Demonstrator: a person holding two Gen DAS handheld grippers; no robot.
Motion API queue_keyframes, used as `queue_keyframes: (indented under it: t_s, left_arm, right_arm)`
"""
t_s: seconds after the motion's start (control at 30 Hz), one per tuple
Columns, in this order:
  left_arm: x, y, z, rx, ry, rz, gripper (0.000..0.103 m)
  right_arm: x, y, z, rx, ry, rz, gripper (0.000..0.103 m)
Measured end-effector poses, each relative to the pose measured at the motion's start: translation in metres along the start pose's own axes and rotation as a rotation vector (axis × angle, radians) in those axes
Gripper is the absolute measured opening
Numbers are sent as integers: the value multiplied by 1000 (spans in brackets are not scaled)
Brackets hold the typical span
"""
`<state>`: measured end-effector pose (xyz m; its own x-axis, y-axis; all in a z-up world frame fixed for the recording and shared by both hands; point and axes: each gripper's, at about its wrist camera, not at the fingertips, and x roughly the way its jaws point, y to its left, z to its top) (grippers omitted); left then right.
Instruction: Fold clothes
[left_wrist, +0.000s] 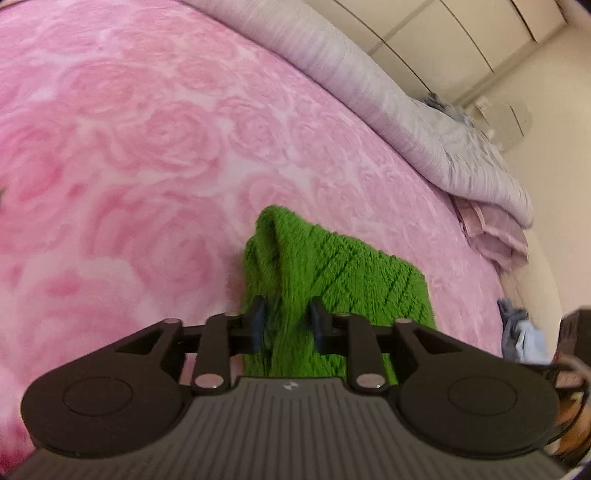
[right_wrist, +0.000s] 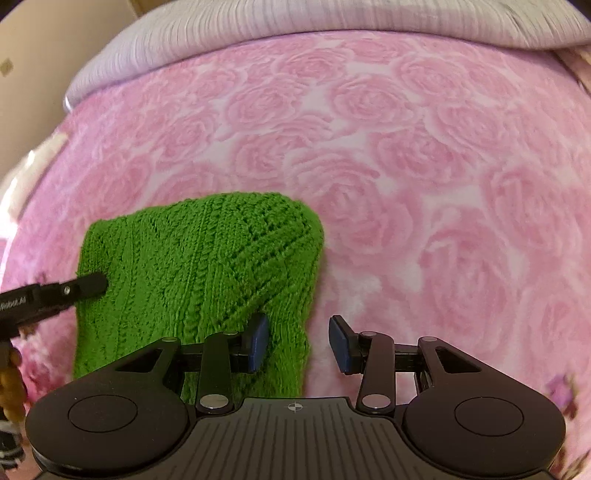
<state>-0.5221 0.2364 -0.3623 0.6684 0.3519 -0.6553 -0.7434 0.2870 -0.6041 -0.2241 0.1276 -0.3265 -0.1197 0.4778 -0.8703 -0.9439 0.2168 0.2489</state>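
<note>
On the bed, over a pink rose-patterned blanket (right_wrist: 406, 166), a green knitted garment (right_wrist: 199, 266) lay bunched into a rough, partly folded heap, near the front edge and well apart from the grey striped duvet (left_wrist: 369, 74) rolled along the far side. Left hand-held gripper (left_wrist: 286, 325) sat at the near-left part of the knit with a ridge of wool rising between its two blue pads (left_wrist: 258, 325); the pads stood a little apart and did not visibly pinch the ridge, so I read it as loosened, not clamped. In the right wrist view its black fingertip rested on the garment's left edge. Right hand-held gripper (right_wrist: 299, 343) stood with jaws apart over the garment's right border: one pad over the knit, the other over bare blanket, nothing held. Judgement: the step in hand was releasing and re-gripping the knit to set the next fold. To do it well, the left one should open fully and lift clear without dragging loops of yarn; the right should take the outer edge squarely, catching all layers, not a single strand. Open-weave wool snags and stretches, so pulls should be slow and low over the blanket. A small pile of blue cloth (left_wrist: 521, 336) lay at the bed's right margin, uninvolved.
</note>
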Motion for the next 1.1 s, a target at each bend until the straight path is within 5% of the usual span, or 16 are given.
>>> queue_keyframes:
  t_s: [0.3, 0.37, 0.4, 0.53, 0.63, 0.8, 1.0, 1.1]
  left_arm:
    - [-50, 13, -85, -171, 62, -77, 30]
    - [-54, 10, -99, -163, 56, -88, 29]
    - [-56, 7, -105, -151, 49, -92, 15]
    - [-69, 2, -107, -76, -20, -53, 6]
    - [-74, 3, -109, -44, -56, -15, 6]
    - [-74, -4, -122, -4, -44, -4, 7]
    - [-76, 7, -122, -81, -43, -10, 13]
    - [-100, -13, -129, 1, -105, -1, 10]
  right_arm:
    - [-38, -8, -53, 65, -19, 62, 41]
    - [-43, -5, -64, 75, -9, 70, 41]
    - [-44, -1, -68, 77, -3, 73, 41]
    - [-49, 15, -83, 44, -20, 48, 41]
    - [-48, 25, -89, 33, -5, 73, 41]
    - [-41, 31, -98, -27, -35, -1, 42]
    - [-49, 20, -101, 14, -54, 18, 42]
    - [-64, 19, -106, 8, -106, 5, 42]
